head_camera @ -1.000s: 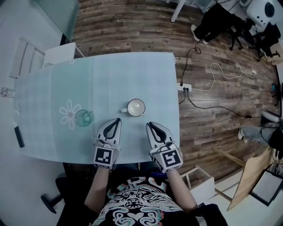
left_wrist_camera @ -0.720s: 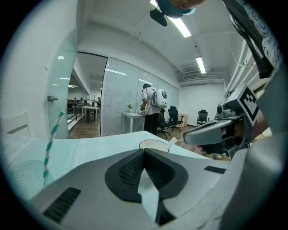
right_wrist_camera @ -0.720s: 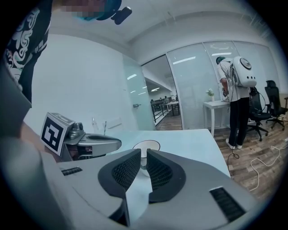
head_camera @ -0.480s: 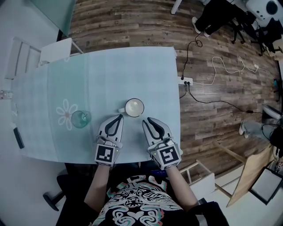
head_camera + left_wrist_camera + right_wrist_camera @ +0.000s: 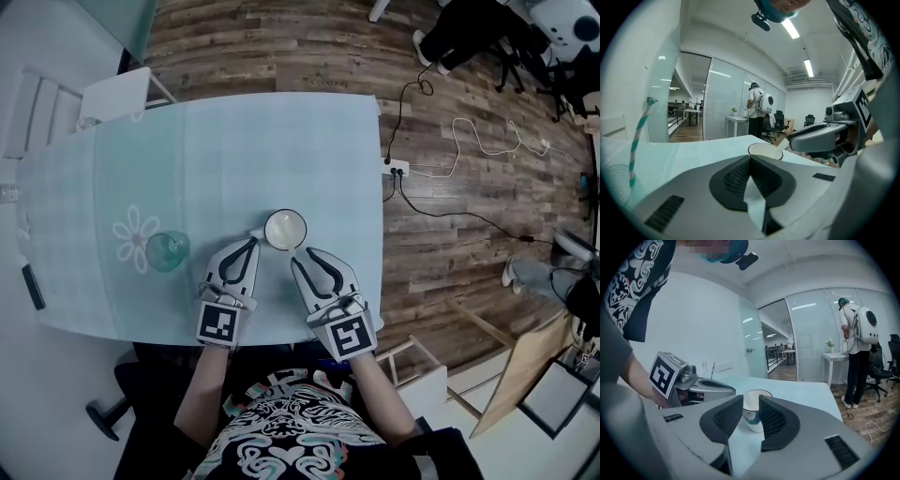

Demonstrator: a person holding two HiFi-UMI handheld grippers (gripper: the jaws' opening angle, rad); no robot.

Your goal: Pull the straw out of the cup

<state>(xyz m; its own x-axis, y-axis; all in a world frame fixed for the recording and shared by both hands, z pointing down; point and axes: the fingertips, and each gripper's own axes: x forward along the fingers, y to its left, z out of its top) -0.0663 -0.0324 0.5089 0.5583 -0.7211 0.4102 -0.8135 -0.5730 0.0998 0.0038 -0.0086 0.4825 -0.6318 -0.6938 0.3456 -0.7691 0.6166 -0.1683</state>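
Three cameras: one high overhead, two low along the jaws.

Head view: from above the near edge, steeply down, far enough to take in the whole table (image 5: pixel 281 150) and the floor around it. Left gripper view: riding just above the left gripper (image 5: pixel 750 158), skimming the tabletop, facing the mug (image 5: pixel 765 151) close ahead, with the straw (image 5: pixel 640 136) at far left and the right gripper (image 5: pixel 799 139) at right. Right gripper view: equally low, aimed at the same mug from the other side, catching the left gripper at its left. Shared by all three: mug, both grippers, tabletop.
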